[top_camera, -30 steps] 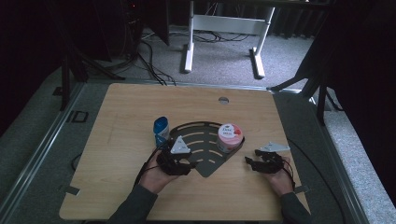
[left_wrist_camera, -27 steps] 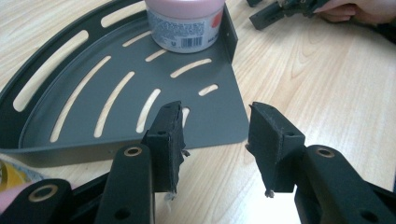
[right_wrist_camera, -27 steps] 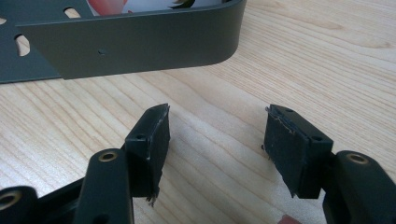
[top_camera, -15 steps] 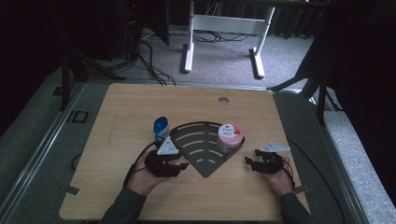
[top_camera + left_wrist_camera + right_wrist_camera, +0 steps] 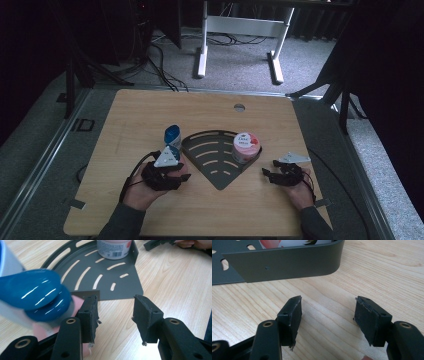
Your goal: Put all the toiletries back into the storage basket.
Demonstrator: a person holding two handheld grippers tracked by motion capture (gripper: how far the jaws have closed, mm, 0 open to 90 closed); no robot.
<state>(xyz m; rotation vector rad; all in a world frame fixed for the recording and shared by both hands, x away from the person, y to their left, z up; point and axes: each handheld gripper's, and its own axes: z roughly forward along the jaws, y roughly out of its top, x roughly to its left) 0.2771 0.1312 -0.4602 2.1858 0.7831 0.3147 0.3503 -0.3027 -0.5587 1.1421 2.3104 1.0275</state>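
A dark grey fan-shaped corner shelf (image 5: 212, 156) lies flat at the table's middle. A pink-and-white jar (image 5: 245, 147) stands in its right corner, by the raised wall. A blue-and-white bottle (image 5: 172, 136) stands upright just left of the shelf. My left gripper (image 5: 179, 167) rests on the wood below the bottle and points at the shelf. In the left gripper view its jaws are open (image 5: 115, 307) over bare wood, the blue bottle (image 5: 37, 292) outside the left jaw, the shelf (image 5: 100, 277) and jar (image 5: 113, 248) ahead. My right gripper (image 5: 267, 173) lies right of the shelf, open (image 5: 328, 308), facing the shelf's wall (image 5: 287, 262).
A round cable hole (image 5: 239, 107) sits near the table's far edge. Beyond the table stand a white desk frame (image 5: 202, 45) and loose cables on grey carpet. The other hand's gripper (image 5: 160, 243) shows at the top right of the left gripper view.
My left gripper has slid left, off the shelf's lower left edge toward the bottle. The bottle, jar, shelf and right gripper have stayed in place.
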